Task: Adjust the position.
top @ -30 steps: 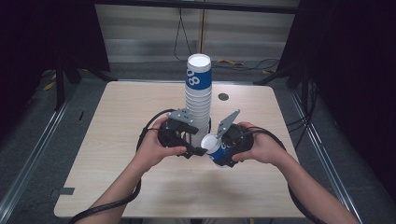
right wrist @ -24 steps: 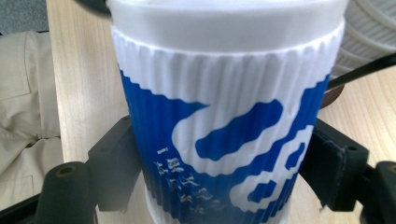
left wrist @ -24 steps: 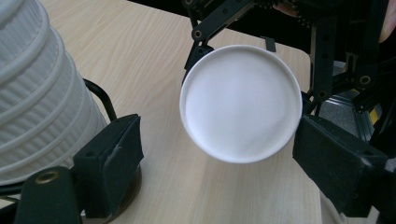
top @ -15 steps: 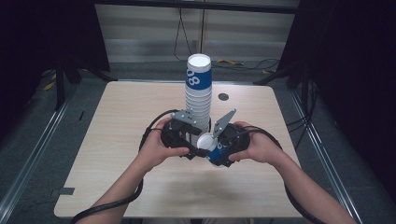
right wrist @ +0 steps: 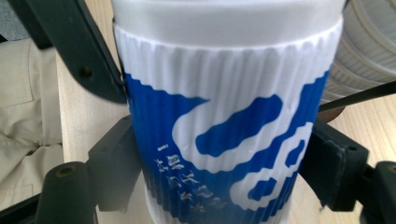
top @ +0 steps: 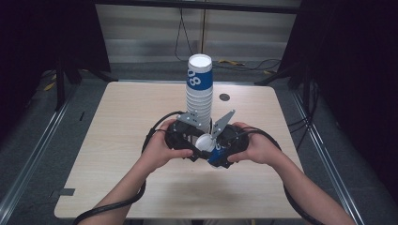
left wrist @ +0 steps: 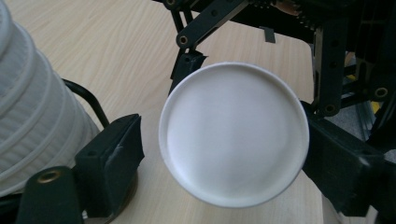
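Mid-task: right tool (top: 213,149) pinches one blue-and-white cup (top: 212,149) at frame centre, below the cup stack (top: 199,93) on the desk (top: 117,140); left tool (left wrist: 224,154), jaws just closing around its base, not visibly gripping; stacking remains.

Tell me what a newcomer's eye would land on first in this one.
First, the tall stack of blue-and-white paper cups standing upside down mid-table, towering over the hands. Just in front of it, a single cup lies sideways between the two hands, clamped around its ribbed wall by the right claw. The left claw, whose jaws have just been closing, faces that cup's white round end, one pad apart from it.
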Demonstrator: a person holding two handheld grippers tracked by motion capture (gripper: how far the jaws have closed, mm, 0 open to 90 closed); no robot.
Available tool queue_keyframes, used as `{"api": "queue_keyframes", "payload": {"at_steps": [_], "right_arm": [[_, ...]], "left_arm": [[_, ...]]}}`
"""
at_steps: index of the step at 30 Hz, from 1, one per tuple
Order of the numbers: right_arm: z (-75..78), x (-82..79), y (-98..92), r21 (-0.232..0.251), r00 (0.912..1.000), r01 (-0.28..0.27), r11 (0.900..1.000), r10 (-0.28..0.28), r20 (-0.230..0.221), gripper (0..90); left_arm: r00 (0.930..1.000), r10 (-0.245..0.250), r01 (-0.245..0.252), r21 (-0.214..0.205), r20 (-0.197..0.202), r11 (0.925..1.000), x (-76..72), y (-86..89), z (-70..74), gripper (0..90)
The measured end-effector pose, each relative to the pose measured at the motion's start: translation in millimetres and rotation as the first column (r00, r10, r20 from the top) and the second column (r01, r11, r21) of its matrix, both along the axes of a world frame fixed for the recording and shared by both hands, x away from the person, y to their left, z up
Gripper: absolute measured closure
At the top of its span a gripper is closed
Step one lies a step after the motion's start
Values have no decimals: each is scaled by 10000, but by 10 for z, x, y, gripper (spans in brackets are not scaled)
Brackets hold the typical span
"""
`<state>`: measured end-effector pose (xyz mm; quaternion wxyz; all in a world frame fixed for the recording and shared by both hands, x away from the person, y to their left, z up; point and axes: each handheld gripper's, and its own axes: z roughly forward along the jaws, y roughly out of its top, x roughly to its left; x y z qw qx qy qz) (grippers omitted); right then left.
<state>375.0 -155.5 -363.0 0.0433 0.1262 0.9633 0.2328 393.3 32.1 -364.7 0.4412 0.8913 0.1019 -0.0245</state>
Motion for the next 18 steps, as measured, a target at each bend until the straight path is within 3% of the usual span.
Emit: {"api": "queue_keyframes", "payload": {"at_steps": [4, 18], "right_arm": [[-2, 2, 22, -69, 10000, -10, 10000, 10, 36, 213], [-28, -23, 3, 348, 10000, -11, 9994, 8, 89, 199]], "left_arm": [[9996, -282, 282, 24, 52, 9996, -21, -16, 4, 272], [9988, -424, 422, 87, 245, 9991, -47, 7, 32, 284]]}}
